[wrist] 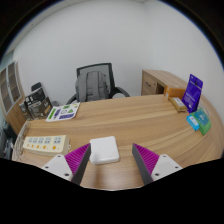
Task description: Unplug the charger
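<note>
Tool [112, 165] fingers stand apart over the wooden surface [150, 118], gripping nothing. Ahead to the left lies a white power strip [45, 142]; the white charger [106, 151] sits between the fingertips, gaps either side; a teal box [198, 123] rests ahead right
</note>
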